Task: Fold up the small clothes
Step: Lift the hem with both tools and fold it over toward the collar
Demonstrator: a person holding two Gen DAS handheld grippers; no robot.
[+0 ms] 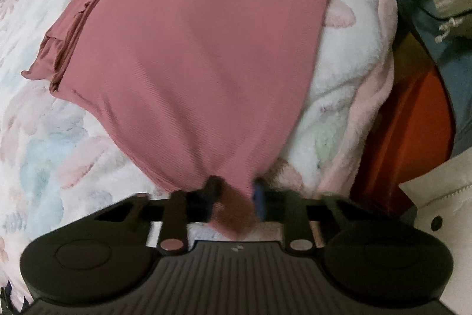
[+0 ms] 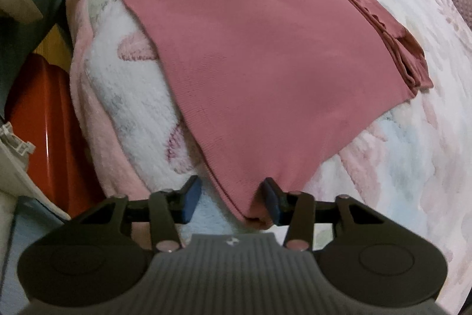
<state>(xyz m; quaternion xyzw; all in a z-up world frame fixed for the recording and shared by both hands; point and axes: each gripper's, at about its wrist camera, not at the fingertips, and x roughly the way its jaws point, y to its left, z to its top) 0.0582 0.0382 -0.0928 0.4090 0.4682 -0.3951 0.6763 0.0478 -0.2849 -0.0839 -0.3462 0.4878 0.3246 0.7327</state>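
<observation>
Left gripper (image 1: 234, 197) pinches pink garment (image 1: 200, 49) corner — right gripper (image 2: 231, 200) spread wide at blanket (image 2: 124, 96) edge.

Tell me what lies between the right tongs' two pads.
A corner of the pink garment sits between the open right tongs' pads, over the fluffy blanket; right wrist view.

Dusty-pink ribbed garment (image 1: 191, 49), white blanket (image 2: 413, 167) with pastel, perhaps feather, print

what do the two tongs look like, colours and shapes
Both are alike: the left tongs and right tongs have matte black linkage arms with pale round pivot pins, blue pads on the fingers, two round black housings and a grey ribbed centre plate bearing a small white mark. No cables or sleeves show.
</observation>
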